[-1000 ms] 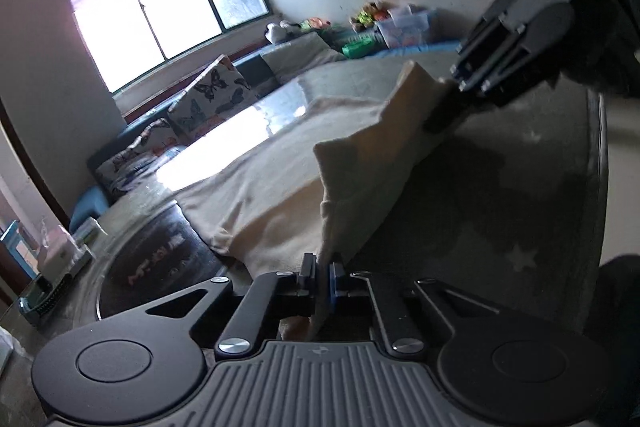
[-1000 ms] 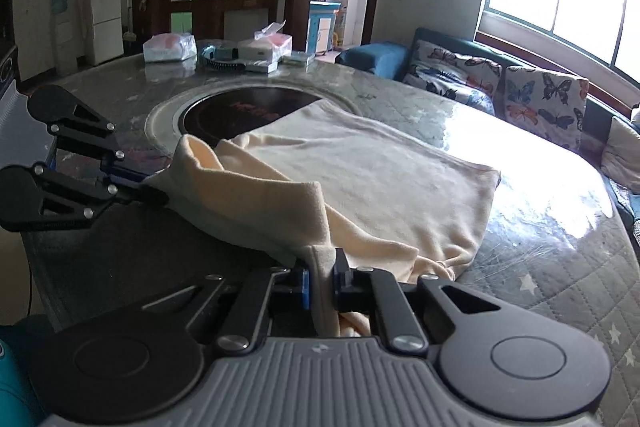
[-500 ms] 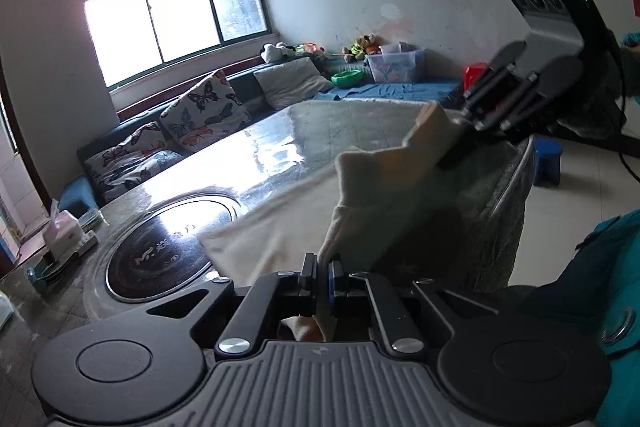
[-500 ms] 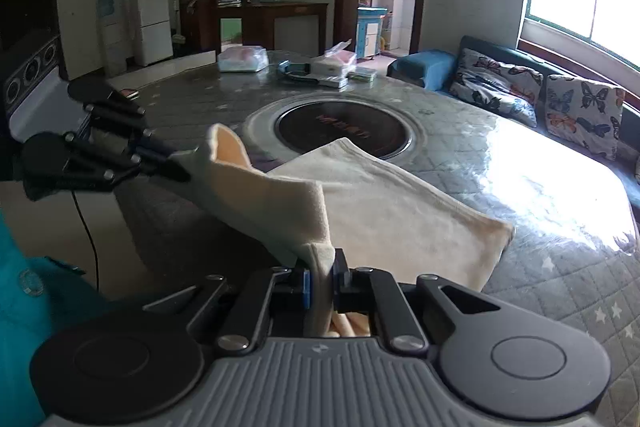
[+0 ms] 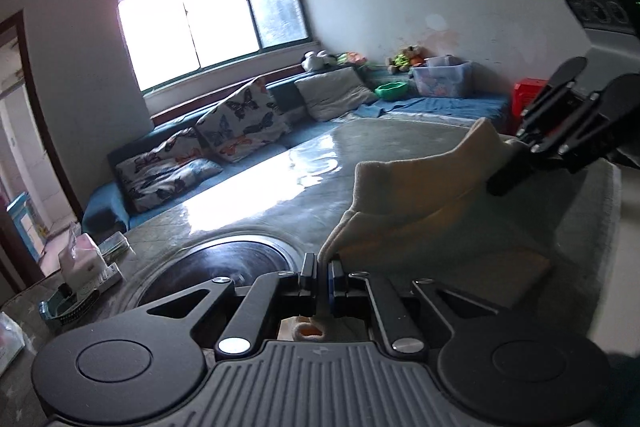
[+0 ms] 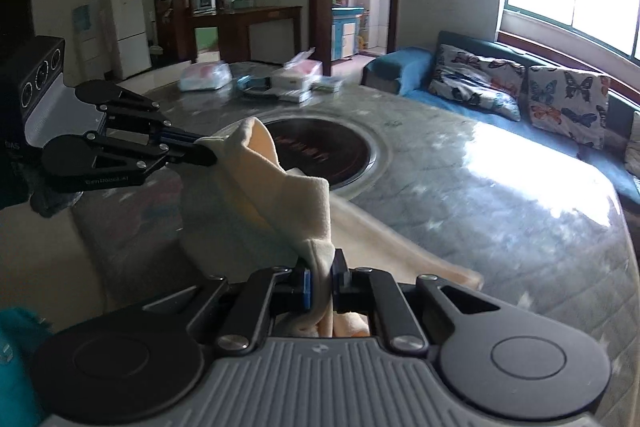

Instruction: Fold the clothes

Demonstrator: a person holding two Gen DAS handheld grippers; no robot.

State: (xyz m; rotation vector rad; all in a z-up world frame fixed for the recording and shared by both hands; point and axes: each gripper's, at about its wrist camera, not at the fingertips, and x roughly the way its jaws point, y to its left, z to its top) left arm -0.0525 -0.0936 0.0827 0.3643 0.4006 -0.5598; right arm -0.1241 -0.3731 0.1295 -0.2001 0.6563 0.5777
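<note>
A cream garment [image 5: 412,195] hangs stretched between my two grippers, lifted above the round table's near edge. My left gripper [image 5: 322,281] is shut on one corner of it. My right gripper [image 6: 320,285] is shut on the other corner. In the right wrist view the cloth [image 6: 288,195] runs from my jaws up to the left gripper [image 6: 208,155] at the left, and its lower part trails onto the table. In the left wrist view the right gripper [image 5: 508,179] holds the far end at the right.
The grey quilted round table [image 6: 500,195] has a dark round hob [image 6: 320,151] at its centre. Tissue boxes and packets [image 6: 296,77] lie at its far side. A blue sofa with butterfly cushions [image 6: 520,91] stands under the window.
Both grippers have risen and pulled back toward the table's near edge, lifting the garment. Most of the cloth has come off the table and now hangs between them.
</note>
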